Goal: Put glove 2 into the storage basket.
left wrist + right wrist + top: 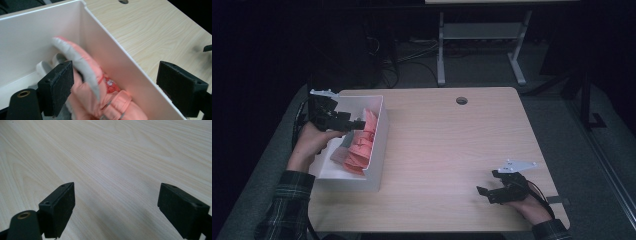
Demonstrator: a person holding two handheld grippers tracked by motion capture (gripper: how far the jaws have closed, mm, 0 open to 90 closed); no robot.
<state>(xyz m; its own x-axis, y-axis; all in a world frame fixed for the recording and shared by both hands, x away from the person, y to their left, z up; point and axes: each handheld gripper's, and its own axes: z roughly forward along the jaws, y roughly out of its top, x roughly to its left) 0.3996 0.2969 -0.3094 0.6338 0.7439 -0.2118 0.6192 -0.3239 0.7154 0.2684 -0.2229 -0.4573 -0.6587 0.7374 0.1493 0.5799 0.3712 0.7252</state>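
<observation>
Left gripper [357, 122] hangs wide open over the white bin [105, 42], straddling its wall, holding nothing. Pink padded glove [92, 82] inside looks soft, light and squishy; I'd pinch the cuff. Right gripper [484, 192] rests open and empty on the table [452, 145].

counter [452, 150]: pale wood grain, smooth, matt
box [110, 57]: white plastic, smooth
glove [87, 82]: soft pink cloth
jaws: matt black

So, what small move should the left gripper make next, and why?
Probably shift the left gripper sideways into the box, then close. Its jaws are open and straddle the box wall: one is by the pink glove, the other is outside over the table.
</observation>
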